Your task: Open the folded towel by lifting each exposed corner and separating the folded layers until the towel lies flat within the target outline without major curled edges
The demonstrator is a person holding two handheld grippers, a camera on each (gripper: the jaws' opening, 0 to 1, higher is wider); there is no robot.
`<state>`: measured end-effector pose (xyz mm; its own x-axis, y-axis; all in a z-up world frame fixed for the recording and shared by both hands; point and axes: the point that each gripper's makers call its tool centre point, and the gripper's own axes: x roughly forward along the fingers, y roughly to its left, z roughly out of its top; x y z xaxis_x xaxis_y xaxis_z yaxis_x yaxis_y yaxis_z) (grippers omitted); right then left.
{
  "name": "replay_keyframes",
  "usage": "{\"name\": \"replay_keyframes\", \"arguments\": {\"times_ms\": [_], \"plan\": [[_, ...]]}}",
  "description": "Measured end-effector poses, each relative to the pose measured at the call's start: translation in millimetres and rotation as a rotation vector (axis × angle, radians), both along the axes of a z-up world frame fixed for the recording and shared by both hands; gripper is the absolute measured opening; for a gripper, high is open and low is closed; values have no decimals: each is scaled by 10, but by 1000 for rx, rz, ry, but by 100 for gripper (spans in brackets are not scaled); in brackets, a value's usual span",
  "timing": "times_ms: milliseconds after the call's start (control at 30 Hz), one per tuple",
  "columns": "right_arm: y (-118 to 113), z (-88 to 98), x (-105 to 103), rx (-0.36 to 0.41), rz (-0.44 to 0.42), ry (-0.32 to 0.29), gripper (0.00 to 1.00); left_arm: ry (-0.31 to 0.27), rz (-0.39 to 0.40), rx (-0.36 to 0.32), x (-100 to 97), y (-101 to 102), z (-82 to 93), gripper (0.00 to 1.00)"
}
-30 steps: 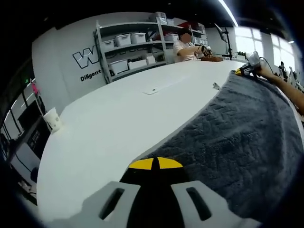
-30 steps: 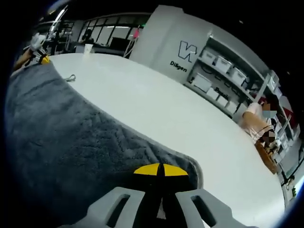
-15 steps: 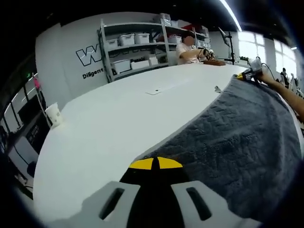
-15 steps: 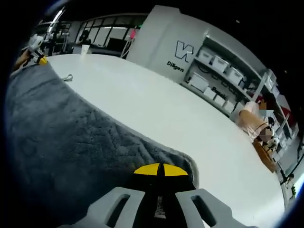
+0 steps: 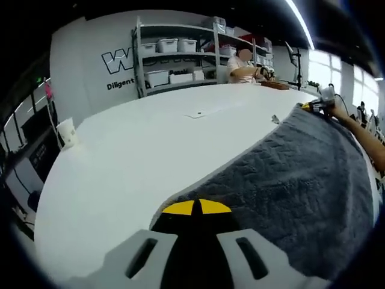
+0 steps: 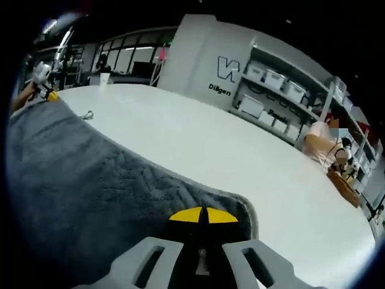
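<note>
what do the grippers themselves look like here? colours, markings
Both match: left gripper and right gripper each have two light grey jaws with slotted cut-outs, a black body between them, and a yellow half-disc tip split by a black line. Seen from afar, the right gripper shows a yellow patch and a pale body.

The towel (image 5: 301, 180) is dark grey with a plush, looped pile and a faint raised pattern pressed into it. It lies spread open on the white table (image 5: 138, 156) — one broad sheet, its long edge sweeping in a smooth curve across the tabletop. In the right gripper view the towel (image 6: 78, 186) ends in a rounded corner with a narrow hem — that corner sits low against the table, not curled.
</note>
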<state>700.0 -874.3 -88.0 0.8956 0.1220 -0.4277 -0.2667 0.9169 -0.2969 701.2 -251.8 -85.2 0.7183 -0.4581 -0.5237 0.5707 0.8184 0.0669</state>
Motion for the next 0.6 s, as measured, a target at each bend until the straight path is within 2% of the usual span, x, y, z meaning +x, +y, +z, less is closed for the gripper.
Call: {"name": "replay_keyframes", "arguments": {"times_ms": [33, 67, 133, 167, 233, 300, 400, 467, 500, 567, 600], "plan": [[31, 56, 22, 28, 26, -47, 0, 0, -1, 1, -7, 9, 4, 0], [40, 81, 25, 94, 7, -65, 0, 5, 3, 0, -3, 27, 11, 1], [42, 79, -9, 55, 31, -72, 0, 12, 14, -2, -5, 65, 32, 1], [95, 80, -15, 70, 50, -73, 0, 17, 14, -8, -15, 70, 37, 1], [157, 131, -12, 84, 72, -93, 0, 44, 18, -65, -52, 32, 73, 1], [222, 184, -4, 106, 92, -98, 0, 23, 6, -72, -56, 12, 129, 1], [323, 257, -23, 100, 110, -104, 0, 9, -6, -60, -107, -38, 188, 1], [444, 322, -70, 154, 128, -114, 0, -11, -22, -74, -151, -93, 264, 1], [517, 410, -101, 221, 129, -157, 0, -17, -23, -88, -169, -106, 298, 1], [554, 519, -136, 225, 150, -217, 0, -43, -19, -149, -205, -148, 408, 1], [552, 541, -173, 222, 143, -210, 0, -45, -25, -150, -249, -152, 434, 1]]}}
